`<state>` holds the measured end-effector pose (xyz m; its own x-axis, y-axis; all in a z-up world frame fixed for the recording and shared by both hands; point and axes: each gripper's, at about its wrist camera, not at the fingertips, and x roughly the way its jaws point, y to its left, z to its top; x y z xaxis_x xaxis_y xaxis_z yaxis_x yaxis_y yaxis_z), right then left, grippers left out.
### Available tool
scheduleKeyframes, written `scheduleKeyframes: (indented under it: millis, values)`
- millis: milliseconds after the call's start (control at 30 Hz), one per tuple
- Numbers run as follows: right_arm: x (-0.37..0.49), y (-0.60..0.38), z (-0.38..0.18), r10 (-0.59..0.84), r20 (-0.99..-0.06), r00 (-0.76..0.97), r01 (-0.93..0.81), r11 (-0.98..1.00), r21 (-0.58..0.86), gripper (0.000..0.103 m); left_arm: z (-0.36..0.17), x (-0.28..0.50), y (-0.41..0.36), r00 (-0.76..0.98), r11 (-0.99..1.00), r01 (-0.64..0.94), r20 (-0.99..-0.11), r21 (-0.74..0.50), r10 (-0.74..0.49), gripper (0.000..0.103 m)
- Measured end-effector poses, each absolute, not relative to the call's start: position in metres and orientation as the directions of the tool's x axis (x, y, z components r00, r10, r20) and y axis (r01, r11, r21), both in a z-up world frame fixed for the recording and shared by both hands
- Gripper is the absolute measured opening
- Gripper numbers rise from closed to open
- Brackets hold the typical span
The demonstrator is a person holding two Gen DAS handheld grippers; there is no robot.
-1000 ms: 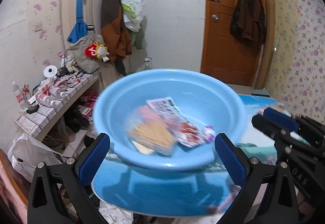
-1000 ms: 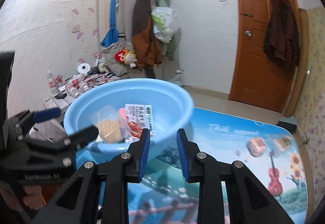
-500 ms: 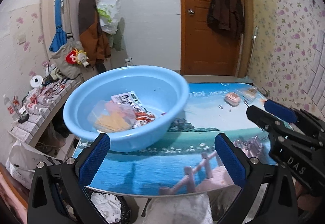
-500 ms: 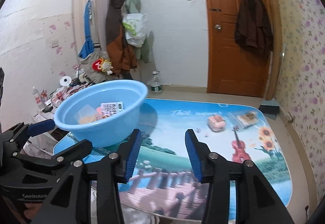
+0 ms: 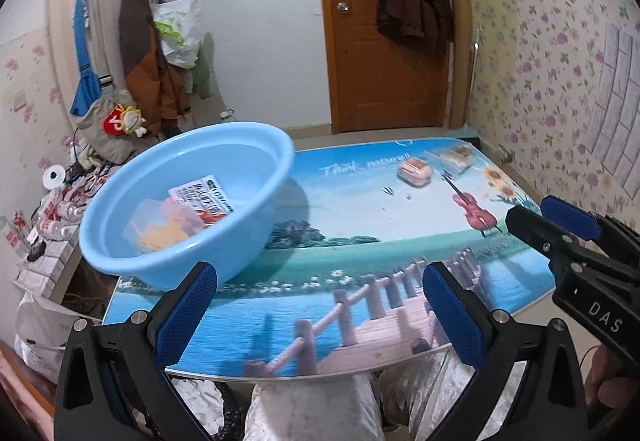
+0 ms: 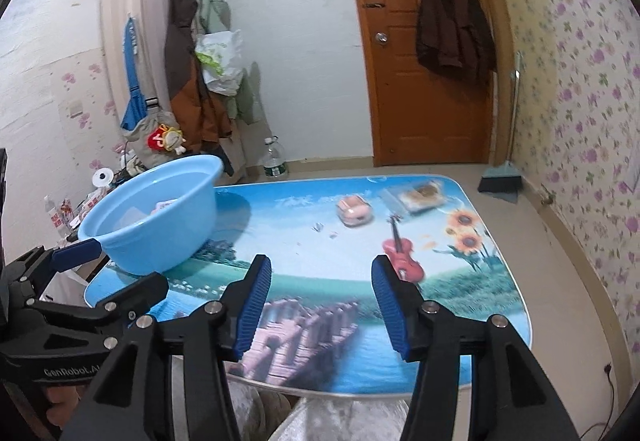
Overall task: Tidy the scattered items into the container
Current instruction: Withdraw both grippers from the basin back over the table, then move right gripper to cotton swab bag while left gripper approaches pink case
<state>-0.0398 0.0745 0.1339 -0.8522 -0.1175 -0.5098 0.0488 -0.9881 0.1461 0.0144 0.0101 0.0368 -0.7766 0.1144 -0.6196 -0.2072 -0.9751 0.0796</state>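
Note:
A light blue basin [image 5: 188, 201] stands on the table's left side and holds a white printed packet [image 5: 202, 197] and a clear bag with orange contents [image 5: 160, 229]; it also shows in the right wrist view [image 6: 156, 217]. A pink packaged snack [image 6: 354, 211] and a clear bag of brown snacks [image 6: 418, 197] lie at the table's far right. My left gripper [image 5: 320, 317] is open and empty over the near table edge. My right gripper [image 6: 320, 305] is open and empty, hovering near the front edge, well short of the snacks.
The table [image 6: 460, 281] has a printed landscape cover. A cluttered shelf [image 5: 52, 209] stands left of the basin. A bin with white paper [image 5: 200, 401] sits under the near edge. A broom and dustpan [image 6: 502, 177] and a water bottle [image 6: 274, 161] stand on the floor behind.
Both grippers have pulled back from the basin toward the near table edge. The right gripper has opened from nearly shut to wide. The basin now sits farther away on the left.

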Motion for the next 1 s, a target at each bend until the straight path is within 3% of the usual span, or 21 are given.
scheduleKeyframes:
  millis: [1000]
  values:
    - [-0.055,0.089,0.124,-0.071,-0.556,-0.828,0.005,-0.993,0.12,0.054,0.02,-0.018,0.028,-0.724,-0.973,-0.228,-0.673,0.027,0.151,0.103]
